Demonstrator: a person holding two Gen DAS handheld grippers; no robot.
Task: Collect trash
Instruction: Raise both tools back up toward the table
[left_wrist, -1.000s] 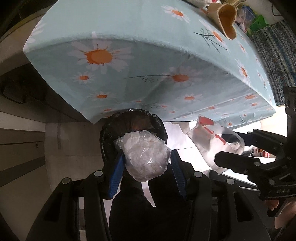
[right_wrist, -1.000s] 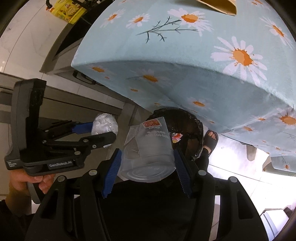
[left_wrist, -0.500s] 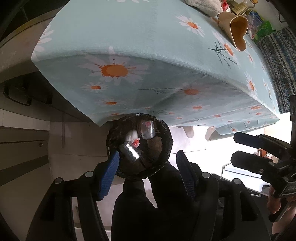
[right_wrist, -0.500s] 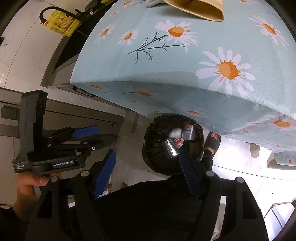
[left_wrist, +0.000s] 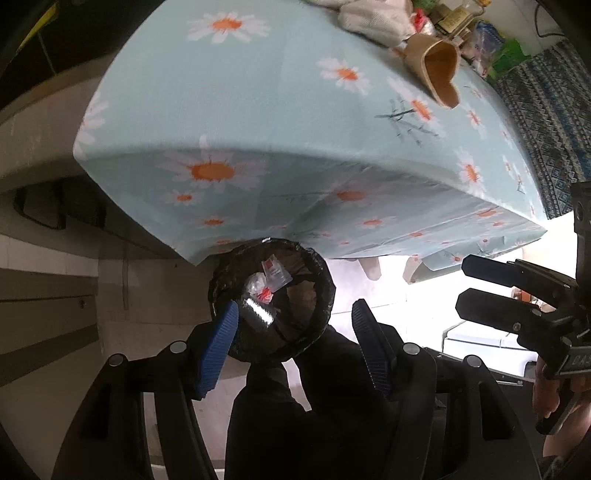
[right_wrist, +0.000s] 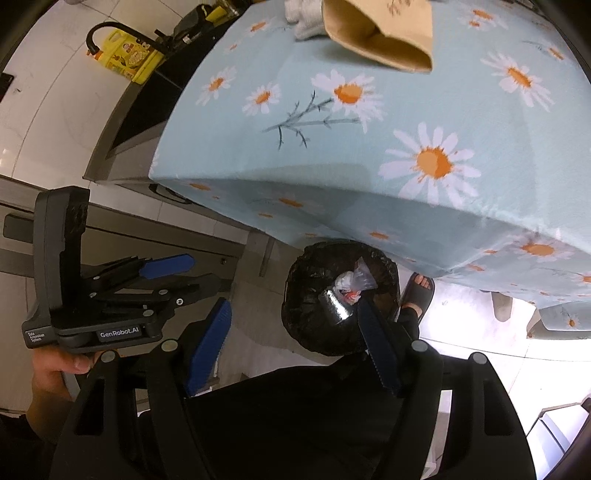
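A black-lined trash bin (left_wrist: 325, 295) (right_wrist: 295, 317) stands on the floor under the table edge. Inside it lie a crumpled clear plastic bag (left_wrist: 255, 286) (right_wrist: 342, 281) and a clear plastic cup with a red label (left_wrist: 275, 271) (right_wrist: 364, 278). My left gripper (left_wrist: 294, 306) hangs open above the bin with nothing between its blue pads; in the right wrist view the left gripper (right_wrist: 166, 273) is at the left. My right gripper (right_wrist: 292, 308) is open and empty too, over the bin's left side. The right gripper (left_wrist: 491, 284) shows at the right edge.
The table wears a light-blue daisy cloth (left_wrist: 258, 110) (right_wrist: 406, 110). On it lie a brown paper bag (left_wrist: 439, 70) (right_wrist: 384, 40) and a white cloth (left_wrist: 373, 18). A yellow bottle (right_wrist: 129, 55) sits on the counter. A sandalled foot (right_wrist: 419, 291) stands beside the bin.
A second ago the left gripper held the crumpled bag and the right the clear cup over the bin. Both jaws opened, both items fell in, and the right gripper rose slightly.
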